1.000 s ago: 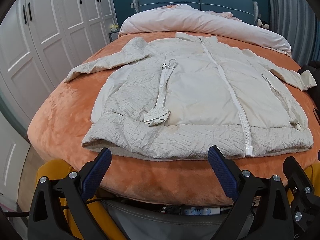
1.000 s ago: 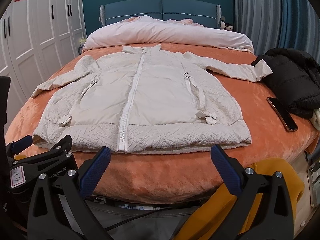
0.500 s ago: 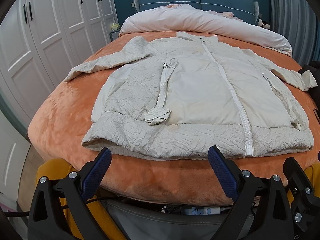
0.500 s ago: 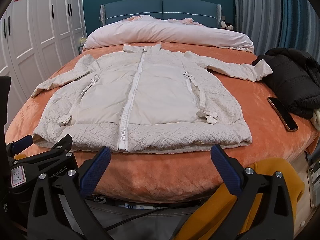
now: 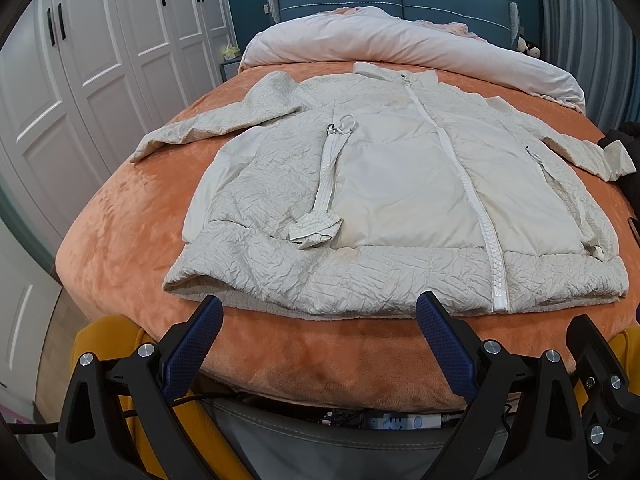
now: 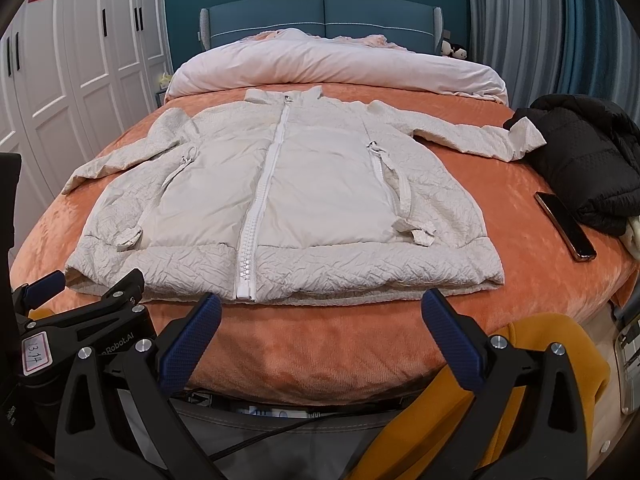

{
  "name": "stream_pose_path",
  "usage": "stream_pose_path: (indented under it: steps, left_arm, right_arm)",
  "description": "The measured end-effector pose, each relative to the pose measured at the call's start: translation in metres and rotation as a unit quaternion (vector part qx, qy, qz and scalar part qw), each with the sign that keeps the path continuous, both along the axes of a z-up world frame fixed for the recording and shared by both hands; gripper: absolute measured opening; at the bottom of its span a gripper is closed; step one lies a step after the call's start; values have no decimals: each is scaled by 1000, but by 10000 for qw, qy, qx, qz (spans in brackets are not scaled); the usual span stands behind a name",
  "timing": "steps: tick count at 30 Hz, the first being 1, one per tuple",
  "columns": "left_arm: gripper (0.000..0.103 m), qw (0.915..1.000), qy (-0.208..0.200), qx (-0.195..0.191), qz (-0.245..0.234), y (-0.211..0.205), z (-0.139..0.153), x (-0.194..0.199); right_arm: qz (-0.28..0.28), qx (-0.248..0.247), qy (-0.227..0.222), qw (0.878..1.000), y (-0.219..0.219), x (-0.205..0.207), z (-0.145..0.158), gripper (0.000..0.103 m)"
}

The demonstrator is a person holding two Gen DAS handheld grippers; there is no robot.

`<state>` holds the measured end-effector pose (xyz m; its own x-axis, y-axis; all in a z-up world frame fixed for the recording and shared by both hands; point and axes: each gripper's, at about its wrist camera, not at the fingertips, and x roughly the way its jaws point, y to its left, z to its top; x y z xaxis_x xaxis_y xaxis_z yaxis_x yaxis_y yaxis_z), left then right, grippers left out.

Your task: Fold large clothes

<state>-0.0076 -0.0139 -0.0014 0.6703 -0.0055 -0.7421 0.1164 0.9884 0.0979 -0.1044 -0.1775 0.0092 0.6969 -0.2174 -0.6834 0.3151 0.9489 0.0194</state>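
Note:
A large cream puffer jacket (image 5: 400, 184) (image 6: 280, 192) lies flat and zipped on the orange bedspread (image 5: 120, 216) (image 6: 500, 184), collar toward the headboard, both sleeves spread out, hem nearest me. My left gripper (image 5: 318, 312) hovers open just short of the hem, left of the white zipper (image 5: 472, 200). Wide apart and holding nothing, the blue pads of my right gripper (image 6: 320, 312) sit in front of the hem, right of the zipper (image 6: 260, 200). The left gripper's body (image 6: 80, 320) shows at the right wrist view's lower left.
A black jacket (image 6: 584, 156) is heaped at the bed's right edge, with a phone (image 6: 564, 224) beside it. A pink duvet (image 6: 332, 64) lies rolled by the blue headboard. White wardrobe doors (image 5: 80, 60) line the left. Something yellow (image 6: 520, 380) sits below the bed's foot.
Both views have crept very slightly; the jacket and the grippers' spread look the same.

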Motion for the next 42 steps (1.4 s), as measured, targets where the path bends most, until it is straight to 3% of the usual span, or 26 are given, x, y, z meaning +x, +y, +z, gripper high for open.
stream_pose_path:
  steps: [28,42]
  left_arm:
    - [94,10000,47,-3,13,7,-7,-3]
    - [94,9995,285,-27,132,10,-10,28]
  right_arm:
    - [-4,37,11,10000,0,-1,-1,98]
    - [58,259,589,9979,-23,30,-13,98]
